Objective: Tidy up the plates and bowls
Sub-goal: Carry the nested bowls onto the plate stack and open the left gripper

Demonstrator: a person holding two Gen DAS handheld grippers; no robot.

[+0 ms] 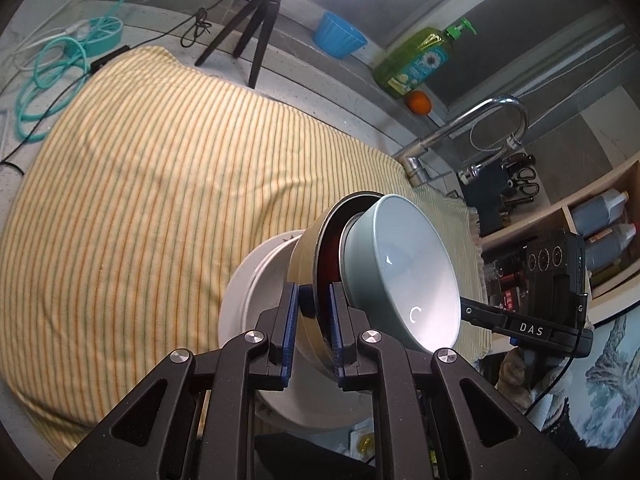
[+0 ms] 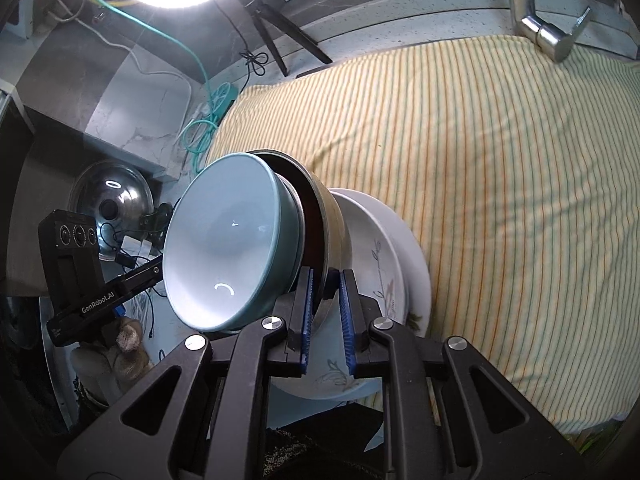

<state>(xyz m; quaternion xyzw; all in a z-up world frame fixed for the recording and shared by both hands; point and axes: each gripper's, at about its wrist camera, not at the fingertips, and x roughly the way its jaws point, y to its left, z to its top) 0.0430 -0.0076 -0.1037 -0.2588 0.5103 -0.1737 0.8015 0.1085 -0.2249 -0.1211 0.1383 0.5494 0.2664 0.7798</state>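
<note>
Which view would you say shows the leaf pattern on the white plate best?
The right wrist view: the white plate faces the camera there, so the painted leaf sprigs on its inner face show beside the right gripper. The left wrist view shows only the plate's plain underside and rim, behind the brown bowl.

Our left gripper (image 1: 316, 328) and right gripper (image 2: 324, 312) share one build: matte black linkage arms with triangular cut-outs, round silver screws at the joints, and ribbed blue pads (image 2: 306, 312) lining the fingers. White "DAS" and "GenRobot.AI" lettering marks their black bodies.
</note>
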